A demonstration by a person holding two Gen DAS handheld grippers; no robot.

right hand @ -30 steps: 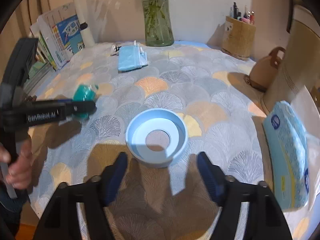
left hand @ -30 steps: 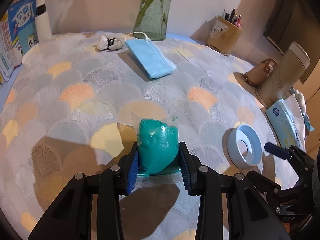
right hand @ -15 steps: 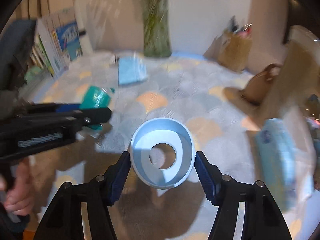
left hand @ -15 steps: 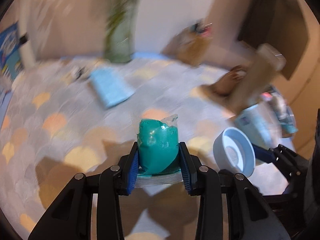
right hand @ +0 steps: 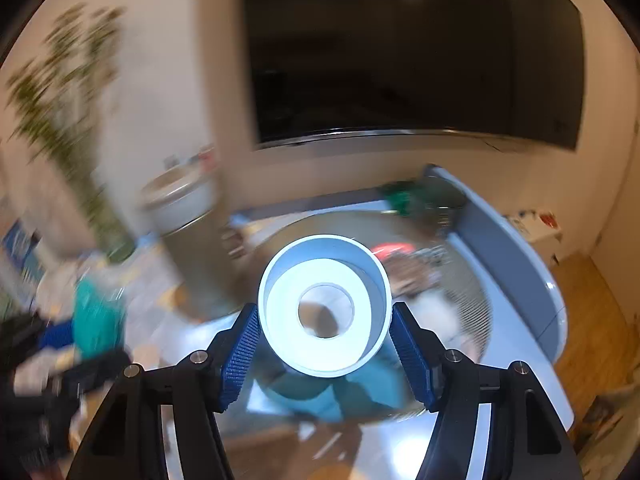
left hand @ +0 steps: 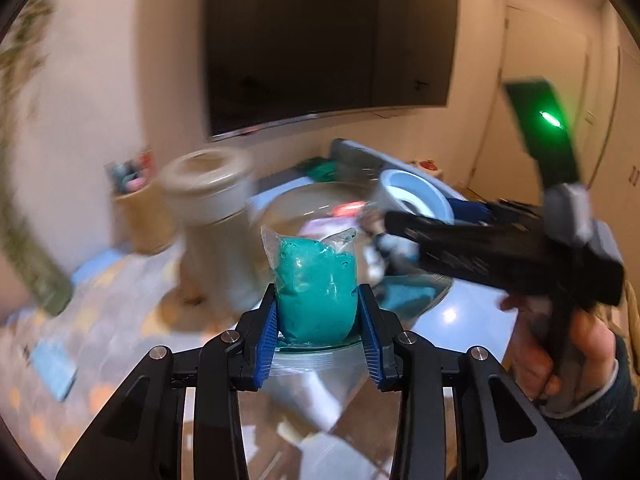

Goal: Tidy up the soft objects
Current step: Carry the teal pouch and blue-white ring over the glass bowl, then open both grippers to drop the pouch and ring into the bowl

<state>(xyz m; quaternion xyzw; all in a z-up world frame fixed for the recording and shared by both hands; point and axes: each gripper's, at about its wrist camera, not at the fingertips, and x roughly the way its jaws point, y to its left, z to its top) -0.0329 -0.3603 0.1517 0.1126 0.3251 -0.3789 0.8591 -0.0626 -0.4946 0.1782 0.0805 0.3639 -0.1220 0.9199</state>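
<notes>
In the left wrist view, the left gripper holds a clear bag of teal putty upright between its two blue pads, which press on both sides of the bag. The bag is in the air, in front of a blurred clear bowl. To the right, the right gripper, held by the person's hand, carries a white-and-blue ring over the far side of the bowl. A beige jar stands left of the bowl, and a dark screen hangs on the wall behind.

In the right wrist view, the right gripper is closed on the ring, with the pads touching its left and right sides. The hole of the ring faces the camera. The ring hangs above the blurred bowl. At the left edge, the teal bag is visible in the left gripper, very blurred.
</notes>
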